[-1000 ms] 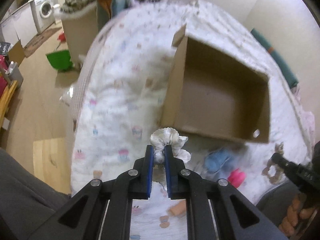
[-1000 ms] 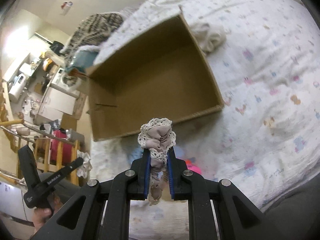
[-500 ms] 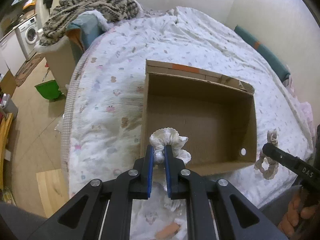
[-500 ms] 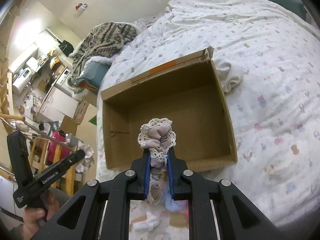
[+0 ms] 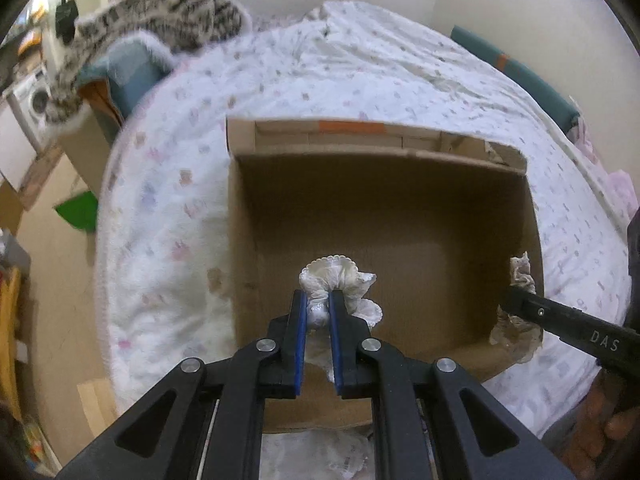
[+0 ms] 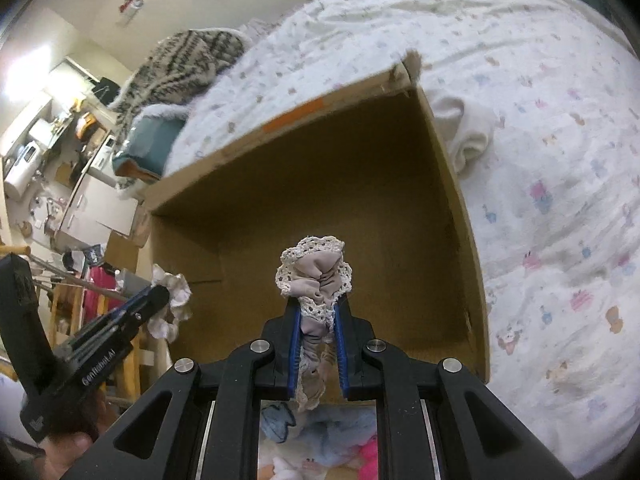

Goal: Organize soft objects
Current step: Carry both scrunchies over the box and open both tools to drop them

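Cardboard box lies below both scrunchies: my left hand-held gripper pinches the white scrunchie, my right hand-held gripper the beige lace scrunchie. Featherlight, squashy fabric; I'd grip the bunched band.

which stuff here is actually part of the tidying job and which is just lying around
Part of the job:
- white scrunchie, held in the left gripper
- beige lace-trimmed scrunchie, held in the right gripper
- cardboard box, open on the bed
- blue and pink soft items below the box

Lying about:
- striped blanket
- cream cloth beside the box
- green bin
- washing machine
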Motion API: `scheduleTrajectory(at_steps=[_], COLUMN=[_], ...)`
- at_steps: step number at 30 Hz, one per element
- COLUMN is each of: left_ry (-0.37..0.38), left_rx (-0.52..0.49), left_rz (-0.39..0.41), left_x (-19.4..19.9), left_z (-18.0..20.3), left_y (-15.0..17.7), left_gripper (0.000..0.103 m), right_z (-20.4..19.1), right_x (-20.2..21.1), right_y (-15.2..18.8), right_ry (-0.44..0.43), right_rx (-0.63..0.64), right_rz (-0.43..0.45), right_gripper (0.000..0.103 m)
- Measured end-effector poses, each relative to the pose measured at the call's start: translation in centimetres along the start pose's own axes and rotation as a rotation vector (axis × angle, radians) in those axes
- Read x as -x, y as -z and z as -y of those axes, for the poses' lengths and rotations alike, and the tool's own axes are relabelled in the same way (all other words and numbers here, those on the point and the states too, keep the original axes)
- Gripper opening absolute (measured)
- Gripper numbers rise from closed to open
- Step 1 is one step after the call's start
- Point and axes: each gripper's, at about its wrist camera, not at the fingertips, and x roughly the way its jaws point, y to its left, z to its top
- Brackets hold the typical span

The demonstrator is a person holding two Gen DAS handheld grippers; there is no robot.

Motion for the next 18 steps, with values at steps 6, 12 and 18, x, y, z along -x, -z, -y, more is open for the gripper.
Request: scheduleTrajectory(at_steps=[6, 12, 18], left_ry=[-0.018, 0.007, 0.006], left_rx=[-0.005, -0.028, -0.036], left_rz=[-0.045, -0.057, -0.072], left_x=[-2.3, -2.9, -3.8], left_z=[0.2, 1.0, 1.5], left_y=[0.5, 1.2, 1.0], left_gripper=[0.010, 0.011, 0.011], right_z=[0.4, 0.8, 1.3], right_x=[-1.2, -2.3, -3.7], right_y=[0.1, -0.1, 0.1], right_ry=[0.024, 0.060, 0.060], right_rx=[-0.003, -0.009, -0.032], right_rz=[-0.025, -0.050, -0.101], right_gripper=[0.017, 0.017, 0.017])
